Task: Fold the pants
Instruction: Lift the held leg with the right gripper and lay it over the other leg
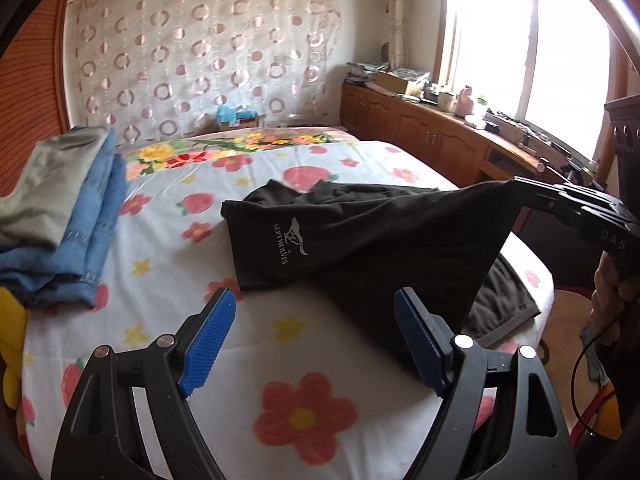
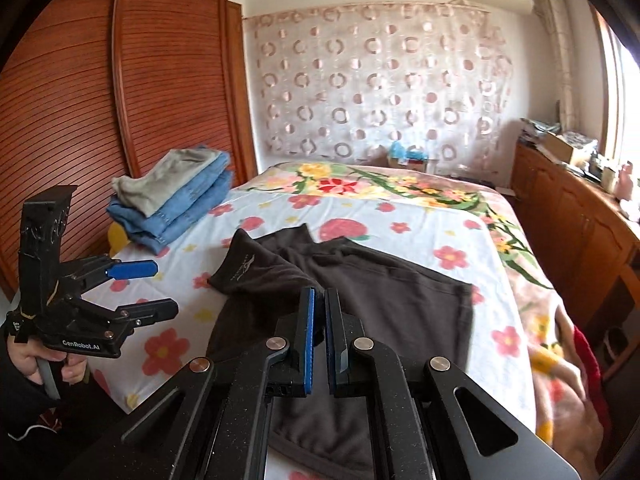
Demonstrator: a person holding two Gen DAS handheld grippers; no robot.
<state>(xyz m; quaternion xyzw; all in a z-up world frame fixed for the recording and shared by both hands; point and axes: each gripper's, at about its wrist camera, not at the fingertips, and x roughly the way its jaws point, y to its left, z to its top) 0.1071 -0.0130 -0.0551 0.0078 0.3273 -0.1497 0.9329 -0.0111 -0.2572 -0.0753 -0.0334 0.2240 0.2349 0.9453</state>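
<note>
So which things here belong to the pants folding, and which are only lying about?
Belong to the job:
- black pants
- right gripper, shut on the pants
- left gripper, open and empty

Lying about:
- folded jeans stack
- cardboard box on the sideboard

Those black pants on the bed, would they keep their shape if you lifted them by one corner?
Probably not. Where the right gripper pinches an edge, the black pants stretch into a peaked tent and sag back to the bed, so they look floppy. The thin knit likely weighs little. It bunches in soft folds, so pushing would probably wrinkle it rather than slide it.
</note>
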